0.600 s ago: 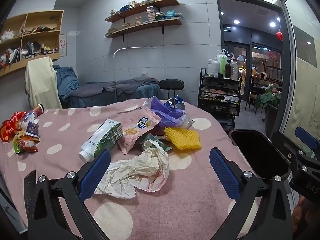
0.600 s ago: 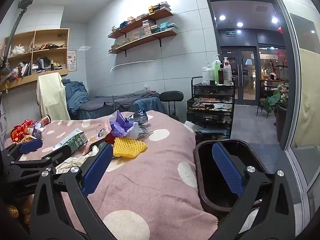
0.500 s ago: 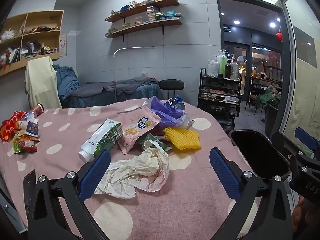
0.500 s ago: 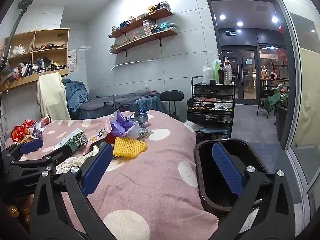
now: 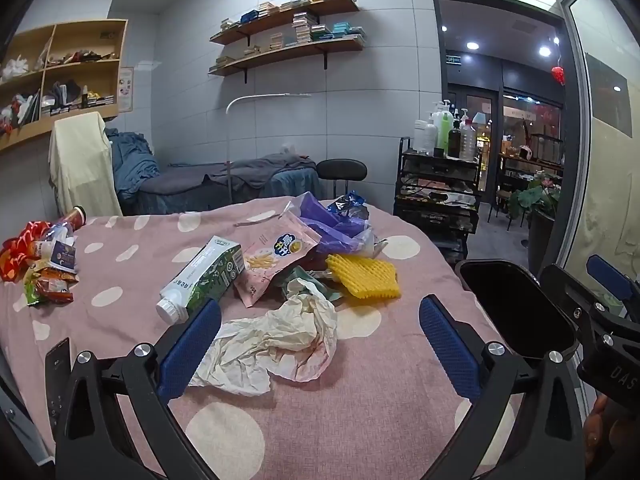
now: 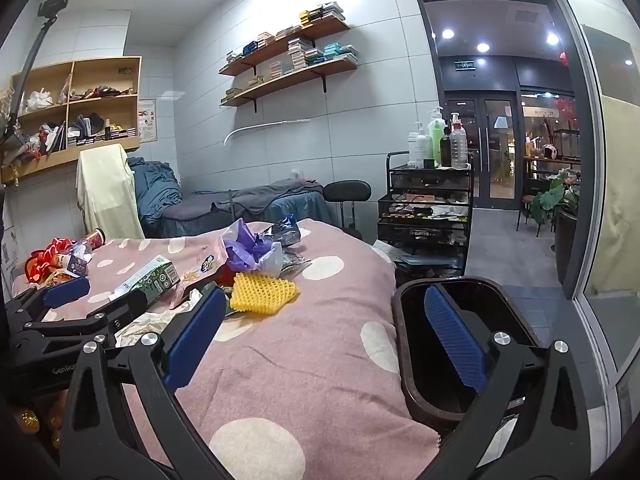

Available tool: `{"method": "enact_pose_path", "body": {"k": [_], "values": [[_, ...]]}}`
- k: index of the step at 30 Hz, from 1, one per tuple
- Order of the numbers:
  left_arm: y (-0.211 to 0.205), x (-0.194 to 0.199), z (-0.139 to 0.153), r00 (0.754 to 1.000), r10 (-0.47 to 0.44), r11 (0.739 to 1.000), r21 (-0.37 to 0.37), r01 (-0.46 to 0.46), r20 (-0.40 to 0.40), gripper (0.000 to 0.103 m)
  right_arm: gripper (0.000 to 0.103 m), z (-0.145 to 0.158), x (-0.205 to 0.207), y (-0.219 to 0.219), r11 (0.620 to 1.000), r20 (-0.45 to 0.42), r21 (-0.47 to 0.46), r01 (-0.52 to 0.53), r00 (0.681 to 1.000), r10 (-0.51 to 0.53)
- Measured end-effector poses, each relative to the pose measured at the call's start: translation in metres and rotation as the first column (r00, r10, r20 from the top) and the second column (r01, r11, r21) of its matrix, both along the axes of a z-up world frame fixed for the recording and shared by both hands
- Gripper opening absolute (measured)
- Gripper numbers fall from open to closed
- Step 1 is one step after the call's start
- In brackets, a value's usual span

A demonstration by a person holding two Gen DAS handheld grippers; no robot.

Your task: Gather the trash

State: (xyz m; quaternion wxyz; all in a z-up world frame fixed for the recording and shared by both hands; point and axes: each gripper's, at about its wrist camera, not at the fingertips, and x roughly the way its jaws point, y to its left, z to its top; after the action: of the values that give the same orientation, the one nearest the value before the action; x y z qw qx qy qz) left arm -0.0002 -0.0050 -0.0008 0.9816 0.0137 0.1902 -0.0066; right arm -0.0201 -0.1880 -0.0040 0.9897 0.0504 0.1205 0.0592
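A: Start at the far left — what's on the pink polka-dot blanket [image 5: 120, 312]?

B: A heap of red and green snack wrappers [image 5: 40, 268] near the left edge, well apart from the rest. Then a green-and-white milk carton [image 5: 204, 276] lying on its side, its white cap toward the camera.

A: And next to the carton?

B: A pink snack bag [image 5: 276, 260] touching it, with a purple plastic bag [image 5: 332, 224] and a blue foil wrapper [image 5: 346, 204] behind. In front lies a crumpled sheet of white paper [image 5: 276, 344], and just right of it a yellow foam fruit net [image 5: 364, 276].

A: The left gripper [image 5: 320, 344]?

B: Jaws wide apart, gripping nothing; the crumpled paper sits between its blue pads [image 5: 192, 344], low over the blanket.

A: Further right?

B: A black trash bin [image 5: 516, 308] stands just off the blanket's right edge — its opening faces up and looks dark inside.

A: The right gripper [image 6: 320, 344]?

B: Also spread apart and empty. Its left pad hangs over the blanket near the foam net [image 6: 262, 292], its right pad [image 6: 456, 344] over the bin's opening [image 6: 404, 364].
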Motion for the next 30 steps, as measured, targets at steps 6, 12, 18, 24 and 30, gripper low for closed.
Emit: {"method": "enact_pose_path", "body": {"k": [6,12,18,24,30], "values": [[0.0,-0.001,-0.001,1.0,-0.002,1.0,-0.002,0.002,0.003,0.098,0.098,0.001,-0.004,0.003,1.0,0.0,0.001,-0.002,1.0,0.002],[-0.001,0.001,-0.004,1.0,-0.004,1.0,-0.005,0.004,0.001,0.098,0.098,0.002,-0.007,0.007,1.0,-0.002,0.005,-0.004,1.0,0.004],[0.002,-0.001,-0.002,1.0,-0.011,1.0,-0.009,0.011,0.003,0.098,0.098,0.003,-0.007,0.007,1.0,-0.003,0.006,-0.004,1.0,0.004],[0.001,-0.002,-0.003,1.0,-0.015,1.0,-0.008,0.015,0.0,0.098,0.098,0.004,-0.008,0.006,1.0,-0.003,0.007,-0.006,1.0,0.006],[0.002,-0.002,-0.004,1.0,-0.014,1.0,-0.009,0.014,0.002,0.098,0.098,0.004,-0.008,0.006,1.0,-0.004,0.009,-0.007,1.0,0.007]]}}
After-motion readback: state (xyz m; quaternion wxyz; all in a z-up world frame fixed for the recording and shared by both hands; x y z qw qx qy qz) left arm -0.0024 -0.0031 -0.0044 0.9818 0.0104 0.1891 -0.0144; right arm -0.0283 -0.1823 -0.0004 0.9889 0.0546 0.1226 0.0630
